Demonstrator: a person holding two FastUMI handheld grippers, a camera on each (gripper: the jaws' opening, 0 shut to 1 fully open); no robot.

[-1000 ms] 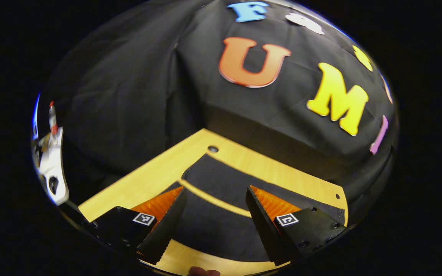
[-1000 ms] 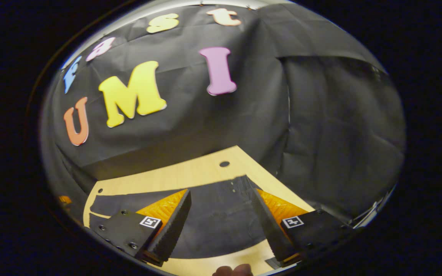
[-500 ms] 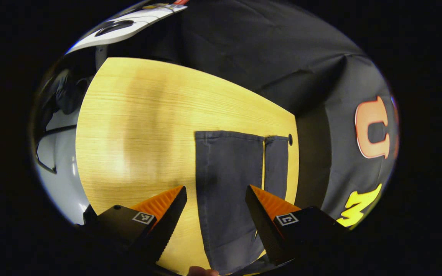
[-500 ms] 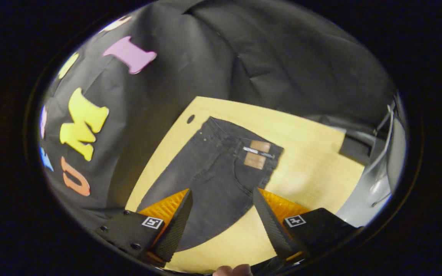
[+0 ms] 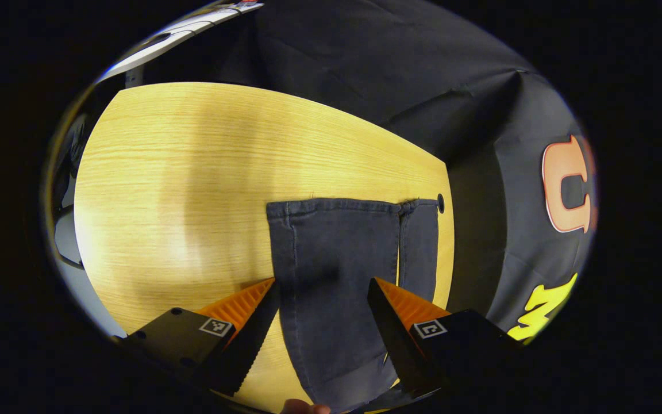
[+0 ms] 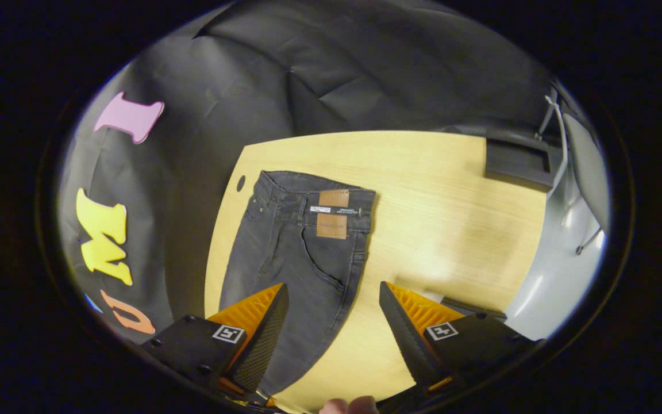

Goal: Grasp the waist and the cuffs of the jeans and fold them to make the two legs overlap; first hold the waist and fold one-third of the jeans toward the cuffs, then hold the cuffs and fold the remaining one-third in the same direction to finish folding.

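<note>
2 spread grippers hover above the jeans [image 6: 302, 253] (dark, flat on the table [image 5: 193, 172]). Left gripper [image 5: 322, 313] faces the cuffs [image 5: 354, 206]; right gripper [image 6: 334, 319] faces the waist [image 6: 319, 192].

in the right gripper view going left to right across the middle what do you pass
booth wall → small hole in the table → jeans → bare wooden table → dark box at the table's far corner
</note>
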